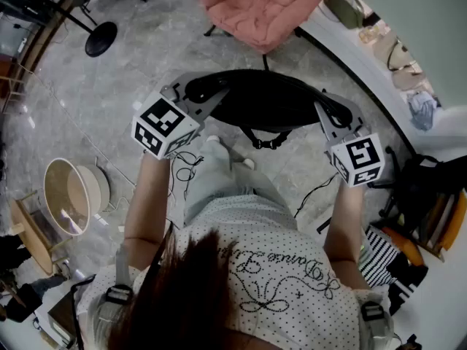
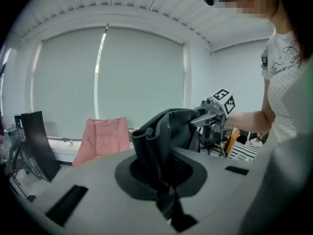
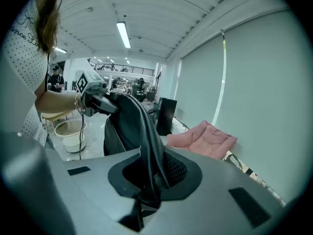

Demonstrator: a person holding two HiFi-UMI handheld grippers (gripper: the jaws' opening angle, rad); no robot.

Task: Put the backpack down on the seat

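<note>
Left gripper (image 1: 195, 99): closed tight on a fold of black strap.
Backpack (image 1: 266, 100): hangs between both grippers above the floor (image 1: 131, 71), short of the pink seat (image 1: 259, 9); probably soft, saggy and light.
Right gripper (image 1: 330, 119): clamped on the other strap, likely the surest hold.

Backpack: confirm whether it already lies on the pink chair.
No, the black backpack hangs between the left gripper and right gripper, short of the pink chair.

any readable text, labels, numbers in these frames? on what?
"Dance": script print on the back of the person's shirt; the word after it is too ornate to read.
On the left marker cube and right marker cube: square patterns only, no letters.
On the backpack: no readable label.
</note>
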